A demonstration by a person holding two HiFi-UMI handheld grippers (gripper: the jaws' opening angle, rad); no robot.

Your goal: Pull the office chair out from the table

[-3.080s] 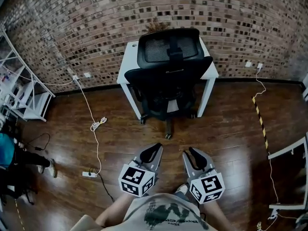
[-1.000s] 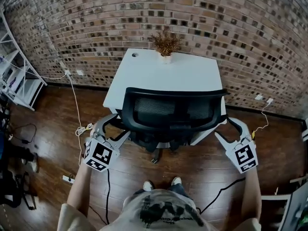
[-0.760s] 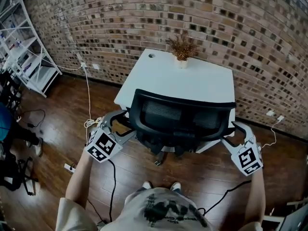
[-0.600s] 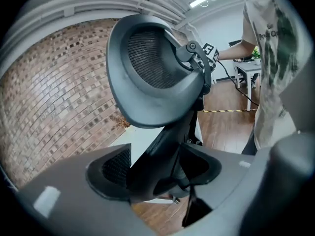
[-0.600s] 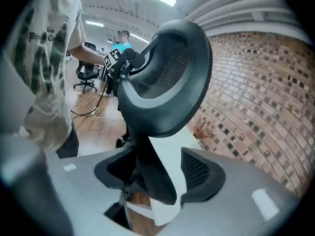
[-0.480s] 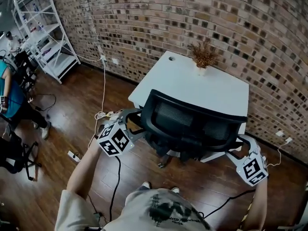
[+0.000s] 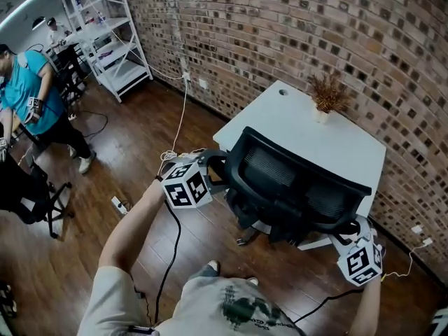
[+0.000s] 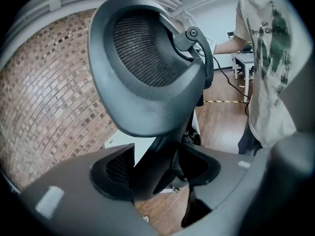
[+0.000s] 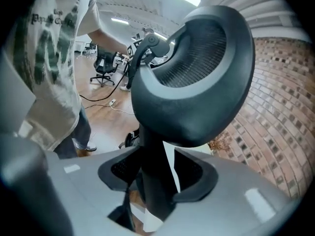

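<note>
The left tongs (image 8: 157, 167) straddle the stem of the left armrest (image 8: 147, 77) of the office chair (image 7: 297, 184), and the right tongs (image 9: 156, 173) straddle the stem of the right armrest (image 9: 197, 82). Both pairs have just been closing but are not clenched, and a sliver of light shows beside the right stem. The chair stands close against the near edge of the white worktop (image 7: 301, 128), which carries a dried plant (image 7: 326, 93) at its far side by the brick wall (image 7: 280, 19), while a shelf rack (image 7: 105, 40) and a person (image 7: 24, 82) in a teal shirt stand far left on the wooden floor (image 7: 140, 152).
</note>
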